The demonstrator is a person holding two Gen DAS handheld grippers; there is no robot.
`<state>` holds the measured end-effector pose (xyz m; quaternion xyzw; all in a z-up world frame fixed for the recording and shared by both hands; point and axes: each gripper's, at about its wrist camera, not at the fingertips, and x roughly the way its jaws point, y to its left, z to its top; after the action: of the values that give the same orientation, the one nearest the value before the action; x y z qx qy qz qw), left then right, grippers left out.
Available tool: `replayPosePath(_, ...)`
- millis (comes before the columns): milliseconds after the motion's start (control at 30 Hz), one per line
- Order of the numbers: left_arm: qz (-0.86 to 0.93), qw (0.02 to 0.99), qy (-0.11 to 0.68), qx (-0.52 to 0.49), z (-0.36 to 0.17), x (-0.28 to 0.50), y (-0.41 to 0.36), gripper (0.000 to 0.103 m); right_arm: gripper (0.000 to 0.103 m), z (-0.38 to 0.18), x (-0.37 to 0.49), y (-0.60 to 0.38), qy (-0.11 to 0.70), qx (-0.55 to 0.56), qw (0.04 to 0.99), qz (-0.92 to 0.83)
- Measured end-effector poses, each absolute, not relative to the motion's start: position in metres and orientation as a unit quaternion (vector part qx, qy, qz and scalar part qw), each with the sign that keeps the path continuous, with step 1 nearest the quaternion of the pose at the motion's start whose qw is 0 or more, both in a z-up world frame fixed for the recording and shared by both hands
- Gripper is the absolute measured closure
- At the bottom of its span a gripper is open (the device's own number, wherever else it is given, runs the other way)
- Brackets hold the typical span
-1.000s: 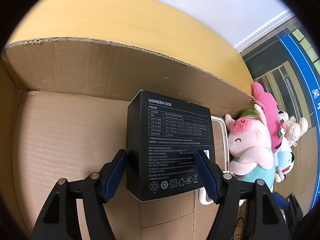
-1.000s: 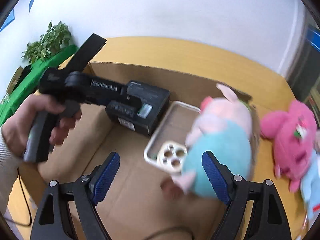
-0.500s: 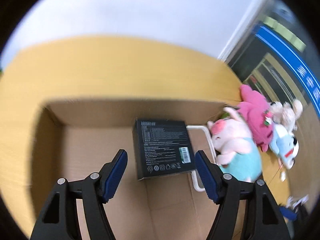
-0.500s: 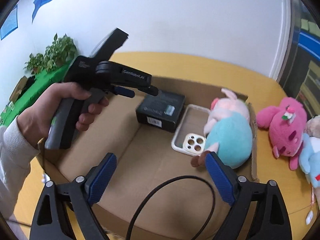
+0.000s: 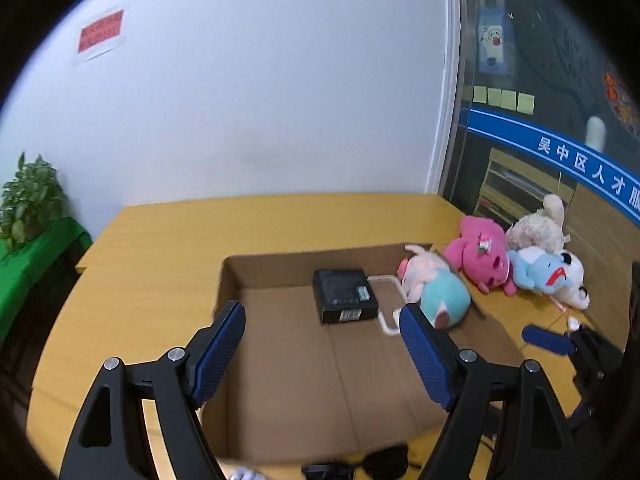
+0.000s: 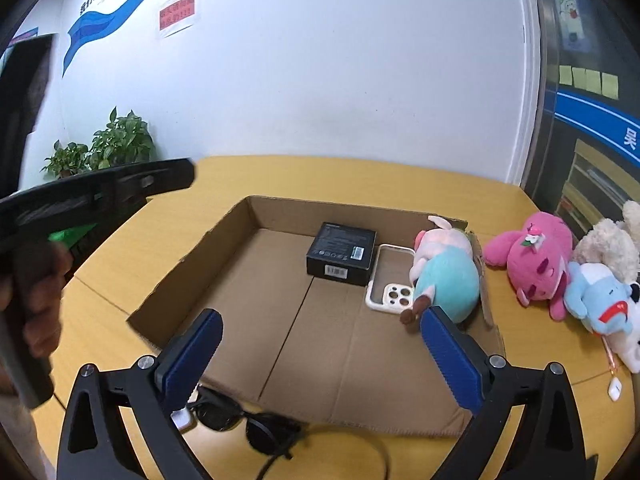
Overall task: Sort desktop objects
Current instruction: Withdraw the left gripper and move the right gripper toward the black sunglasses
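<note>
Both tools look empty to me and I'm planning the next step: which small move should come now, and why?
Probably swing the right tool, jaws opening with nothing between them, toward the pink plush, the nearest toy lying on the table outside the cardboard box. The black box, phone case and pig plush already lie inside.

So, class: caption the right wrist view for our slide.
Open right gripper above cardboard box holding black box, phone case, pig plush.

4 plush toys (image 6: 446, 276), 1 black box (image 6: 342, 254), 1 phone case (image 6: 390, 280), 1 cardboard tray (image 6: 224, 240), 1 pr sunglasses (image 6: 244, 420), 2 grippers (image 6: 320, 356).
</note>
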<state>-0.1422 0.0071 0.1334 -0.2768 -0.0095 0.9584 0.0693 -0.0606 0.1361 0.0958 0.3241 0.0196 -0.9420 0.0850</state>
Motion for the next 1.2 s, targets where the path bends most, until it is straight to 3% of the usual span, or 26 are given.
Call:
replayPosePath(367,0.962,0.063,-0.008,-0.266,0.124,-0.092,0.015,0.023,0.003,0.101,-0.024,0.128,0.023,0.320,0.092,-0.943)
replayPosePath(567,0.957,0.043,-0.024,-0.285,0.097,-0.109,-0.007,0.023,0.003,0.085,-0.080,0.123,0.012,0.369,0.158,-0.916)
replayPosePath(767,0.948,0.035,-0.037,-0.315,0.065,-0.126,-0.038,0.023,0.030,0.031,-0.206,0.108,-0.014,0.504,0.237,-0.831)
replayPosePath(967,0.940,0.034,-0.069,-0.332,0.046,-0.142,-0.063,0.023,0.042,-0.027,-0.295,0.112,-0.023,0.569,0.197,-0.798)
replayPosePath(1200,0.934,0.050,-0.076,-0.347,0.026,-0.156,-0.064,0.023,0.043,-0.062,-0.334,0.131,-0.057,0.582,0.153,-0.797)
